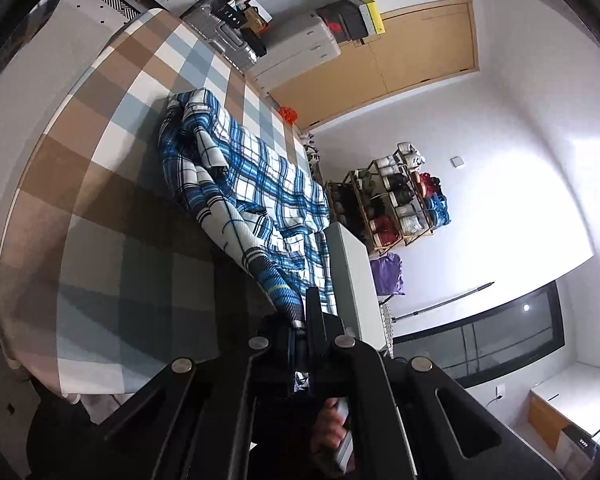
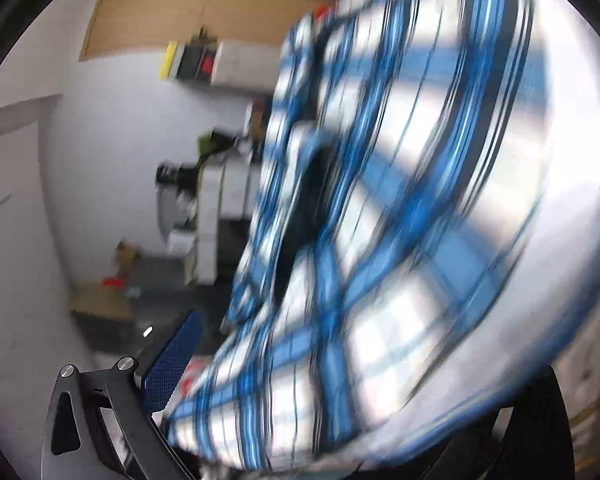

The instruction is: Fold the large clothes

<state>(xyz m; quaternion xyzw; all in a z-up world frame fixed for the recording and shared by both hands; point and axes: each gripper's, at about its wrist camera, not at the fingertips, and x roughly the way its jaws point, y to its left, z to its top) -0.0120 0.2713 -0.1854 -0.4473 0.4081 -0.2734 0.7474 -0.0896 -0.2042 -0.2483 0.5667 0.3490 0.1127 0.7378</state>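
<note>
The left gripper [image 1: 302, 320] sits at six o'clock of its view, jaws pinched tight on a bunched edge of the plaid shirt [image 1: 260, 184]. From there the shirt runs up toward eleven o'clock, part lifted, part rumpled on the checked bed cover [image 1: 100, 184]. A shoe rack [image 1: 396, 196] stands against the wall at three o'clock.

In the right wrist view the right gripper [image 2: 260, 420] is at six o'clock. One blue-padded finger [image 2: 172, 364] shows at seven o'clock; the shirt, badly blurred, fills the frame from twelve to five o'clock and hides the other finger, so I cannot tell whether the jaws are closed.

The cloth looks light, soft and limp; it will likely sag wherever unsupported. Hems, shoulders or cuffs seem the best places to grip.
</note>
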